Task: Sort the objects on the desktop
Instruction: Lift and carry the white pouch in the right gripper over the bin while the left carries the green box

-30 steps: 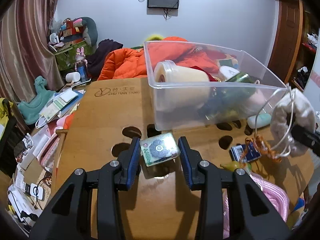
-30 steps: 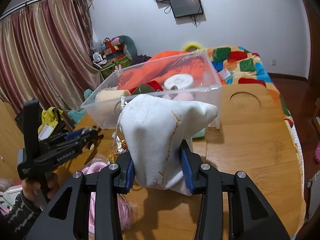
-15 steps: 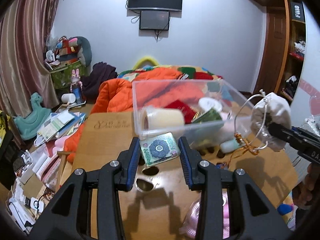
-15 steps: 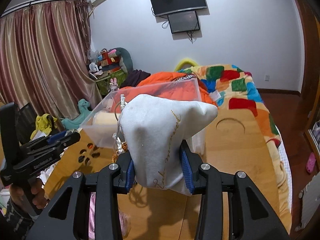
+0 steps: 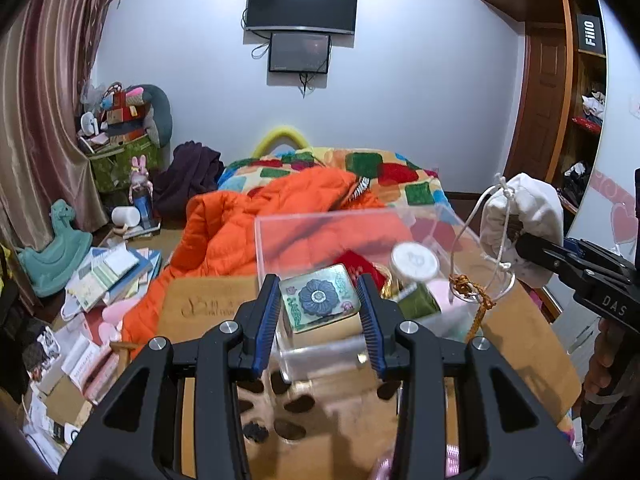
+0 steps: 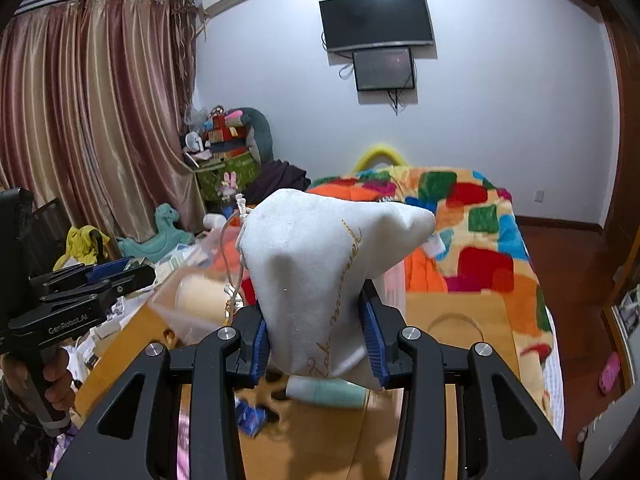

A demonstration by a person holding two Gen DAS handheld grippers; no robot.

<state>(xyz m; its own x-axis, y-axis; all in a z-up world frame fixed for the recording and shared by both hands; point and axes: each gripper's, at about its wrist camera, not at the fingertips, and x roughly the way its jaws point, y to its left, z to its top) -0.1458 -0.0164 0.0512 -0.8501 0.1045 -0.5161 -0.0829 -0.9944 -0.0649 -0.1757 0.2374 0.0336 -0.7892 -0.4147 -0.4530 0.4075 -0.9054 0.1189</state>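
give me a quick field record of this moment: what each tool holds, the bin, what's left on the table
left tool: shut on the green flower tin, held up in front of the clear bin
right tool: shut on the white drawstring pouch, cord hanging loose
bin contents: red item, white lid, cream roll
wooden table: mint tube, blue packet
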